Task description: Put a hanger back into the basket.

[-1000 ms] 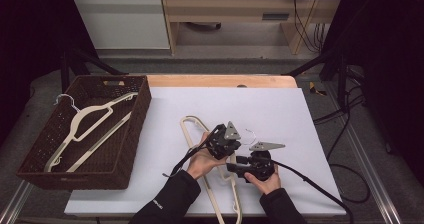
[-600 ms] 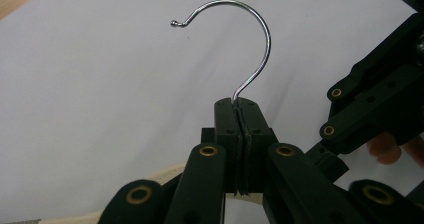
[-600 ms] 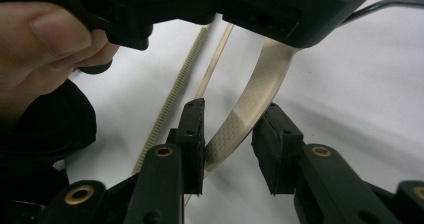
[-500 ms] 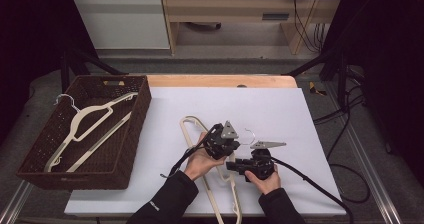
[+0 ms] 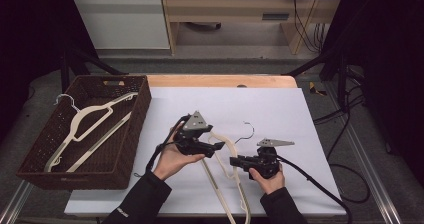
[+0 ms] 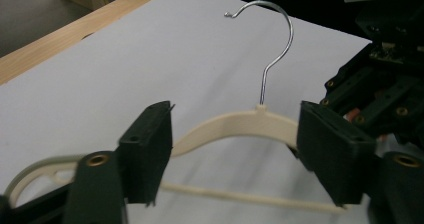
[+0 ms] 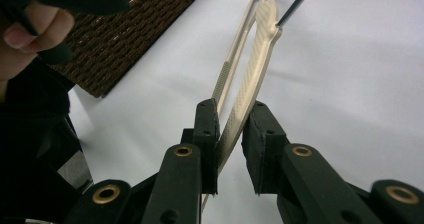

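A cream hanger (image 5: 231,146) with a wire hook (image 5: 248,129) lies on the white table sheet (image 5: 280,109). My left gripper (image 5: 220,146) points right at it. Its jaws have just been opening and stand wide, with the hanger's shoulder (image 6: 240,124) beyond them and untouched by the left gripper (image 6: 235,134). My right gripper (image 5: 234,161) points left. Its jaws have just been closing. In the right gripper view the right gripper (image 7: 232,119) is shut on the hanger's ribbed arm (image 7: 260,49).
A brown wicker basket (image 5: 142,114) stands at the table's left and holds two more cream hangers (image 5: 90,119). A wooden strip (image 5: 220,80) edges the far side. Cables (image 5: 310,179) trail off to the right. The basket's corner (image 7: 140,29) is near the left hand (image 7: 25,34).
My left gripper has let go of the hanger, opened wide, risen and drawn back to the left. My right gripper stayed in place and closed its jaws onto the hanger's arm.
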Available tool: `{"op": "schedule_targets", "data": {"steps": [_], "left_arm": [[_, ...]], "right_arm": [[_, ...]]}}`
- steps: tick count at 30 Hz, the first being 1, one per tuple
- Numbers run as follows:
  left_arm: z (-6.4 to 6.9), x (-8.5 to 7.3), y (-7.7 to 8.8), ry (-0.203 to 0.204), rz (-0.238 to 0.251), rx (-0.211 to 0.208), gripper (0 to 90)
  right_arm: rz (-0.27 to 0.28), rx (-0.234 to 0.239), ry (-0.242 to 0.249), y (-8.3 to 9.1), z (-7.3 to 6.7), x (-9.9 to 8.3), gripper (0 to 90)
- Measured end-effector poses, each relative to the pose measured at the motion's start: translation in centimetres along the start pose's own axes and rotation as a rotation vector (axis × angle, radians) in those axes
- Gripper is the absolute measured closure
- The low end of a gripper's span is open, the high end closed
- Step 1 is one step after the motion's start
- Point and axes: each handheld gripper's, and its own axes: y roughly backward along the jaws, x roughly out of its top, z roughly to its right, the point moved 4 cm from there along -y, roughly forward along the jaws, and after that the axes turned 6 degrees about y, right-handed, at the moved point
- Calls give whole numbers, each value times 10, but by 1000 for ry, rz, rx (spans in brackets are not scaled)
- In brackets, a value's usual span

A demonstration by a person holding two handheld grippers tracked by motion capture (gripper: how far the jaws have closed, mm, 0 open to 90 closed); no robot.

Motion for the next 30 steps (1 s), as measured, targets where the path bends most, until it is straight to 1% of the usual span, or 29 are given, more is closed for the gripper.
{"op": "schedule_targets", "data": {"steps": [1,2,3,5,7,8,9,12,14,16,17,19,21,22,23,24,25,27,30], "left_arm": [[-2,-2,5,3,8,6,254],[-2,-2,5,3,8,6,226],[-4,-6,14,1,11,17,200],[-6,-13,23,-2,6,36,165],[-8,-20,31,0,8,46,152],[-8,-20,31,0,8,46,146],[-9,-25,38,9,17,51,147],[-9,-32,46,17,36,41,144],[-7,-34,49,13,37,38,133],[-5,-36,53,12,47,34,130],[-5,-37,54,14,53,25,128],[-4,-39,56,14,59,20,130],[-3,-40,56,-2,38,33,128],[-2,-40,56,-5,38,33,126],[-1,-39,56,-6,36,23,127],[0,-39,57,-11,33,21,125],[0,-39,57,-22,37,27,121],[3,-39,58,-27,36,17,135],[7,-40,56,-48,15,3,151]], "right_arm": [[0,2,-6,1,-1,1,781],[0,2,-6,1,-1,1,781],[6,9,-4,3,-1,2,800],[10,24,-12,7,-2,5,820],[20,36,-5,10,-3,8,837],[20,36,-5,10,-3,8,837],[27,46,-4,14,-4,10,850],[30,66,10,19,-7,15,864],[35,81,38,22,-9,19,867],[34,83,71,26,-13,23,868],[33,86,86,28,-14,25,869],[28,93,109,30,-17,27,869],[23,113,125,33,-20,30,869],[22,125,142,33,-22,31,869],[14,129,150,34,-24,32,869],[9,134,170,34,-26,33,869],[-3,140,177,35,-28,34,869],[-18,166,202,34,-33,34,869],[-52,195,235,29,-39,31,869]]}}
